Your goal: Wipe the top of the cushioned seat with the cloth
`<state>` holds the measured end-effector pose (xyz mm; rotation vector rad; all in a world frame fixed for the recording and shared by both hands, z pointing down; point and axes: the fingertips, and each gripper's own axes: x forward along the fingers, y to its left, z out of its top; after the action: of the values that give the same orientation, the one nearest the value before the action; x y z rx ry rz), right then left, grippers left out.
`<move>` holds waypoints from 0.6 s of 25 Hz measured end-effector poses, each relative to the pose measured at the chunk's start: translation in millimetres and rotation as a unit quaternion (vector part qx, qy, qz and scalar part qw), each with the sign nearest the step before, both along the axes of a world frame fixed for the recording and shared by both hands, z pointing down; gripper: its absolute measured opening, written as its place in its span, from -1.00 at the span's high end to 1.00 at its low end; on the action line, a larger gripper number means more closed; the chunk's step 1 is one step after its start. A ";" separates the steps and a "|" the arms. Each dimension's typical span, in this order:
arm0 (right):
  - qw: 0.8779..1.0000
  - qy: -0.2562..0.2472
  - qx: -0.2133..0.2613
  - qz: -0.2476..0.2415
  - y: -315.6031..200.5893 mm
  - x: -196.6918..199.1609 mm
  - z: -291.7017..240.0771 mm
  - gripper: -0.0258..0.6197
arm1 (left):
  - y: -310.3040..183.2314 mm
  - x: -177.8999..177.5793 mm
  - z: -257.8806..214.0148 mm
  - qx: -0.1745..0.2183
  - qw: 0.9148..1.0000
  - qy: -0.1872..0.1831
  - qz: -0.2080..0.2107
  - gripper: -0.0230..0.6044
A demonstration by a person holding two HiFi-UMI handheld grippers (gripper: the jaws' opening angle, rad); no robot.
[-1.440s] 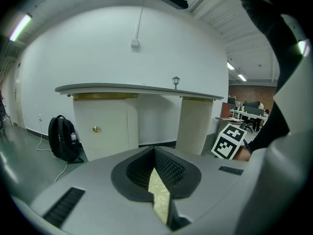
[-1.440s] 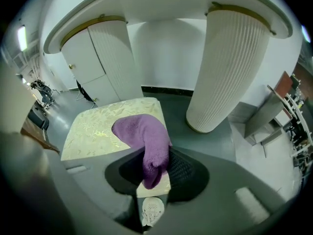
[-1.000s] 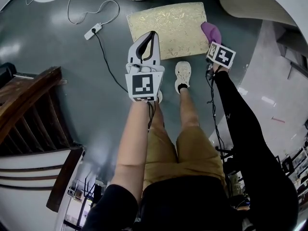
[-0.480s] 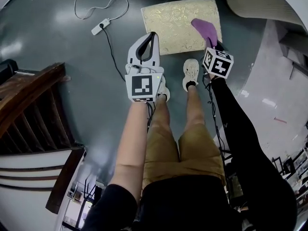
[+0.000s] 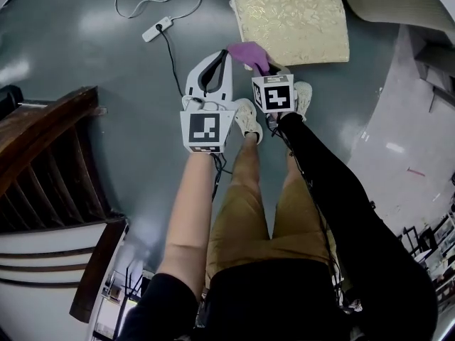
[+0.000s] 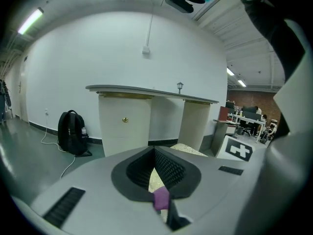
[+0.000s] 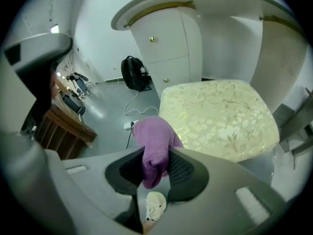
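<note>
- We hold the cloth point(image 5: 249, 52) between the jaws of our right gripper point(image 5: 264, 69), by the near left corner of the cushioned seat point(image 5: 295, 25).
- Our left gripper point(image 5: 222, 57) is just left of the cloth.
- The seat sits on the floor point(image 5: 92, 69), ahead of our shoes point(image 5: 249, 118).
- A power strip point(image 5: 158, 29) lies on the floor, left of the seat.
- Wooden stairs point(image 5: 43, 148) stand well off to our left.
- A backpack point(image 6: 72, 133) sits by the wall, left of a cabinet point(image 6: 124, 126).
</note>
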<state>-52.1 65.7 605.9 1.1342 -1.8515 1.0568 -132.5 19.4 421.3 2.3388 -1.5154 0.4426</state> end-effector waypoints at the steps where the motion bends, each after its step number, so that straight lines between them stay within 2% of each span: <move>1: 1.000 0.004 -0.015 0.004 4.0 -7.0 7.4 0.65 | 3.0 -5.1 1.7 -0.001 1.000 0.002 0.001 0.90; 3: 0.999 0.021 -0.028 0.016 5.9 -10.1 15.7 0.65 | 7.0 -13.8 4.5 -0.002 1.000 0.004 0.001 0.91; 9: 0.999 0.031 -0.008 0.024 1.6 3.3 15.2 0.65 | 13.4 -24.3 13.9 -0.009 1.000 0.000 0.000 0.90; 12: 0.999 0.036 -0.004 0.030 -2.5 20.8 12.8 0.65 | 11.0 -17.0 16.6 -0.011 1.000 0.006 0.003 0.90; 15: 0.997 0.048 -0.001 0.058 -9.3 46.0 10.2 0.65 | 5.1 -5.5 16.9 -0.007 1.000 0.002 0.012 0.90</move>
<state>-6.1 56.4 616.1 1.2808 -1.7267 1.0497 -138.1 24.5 438.2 2.3482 -1.4785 0.4532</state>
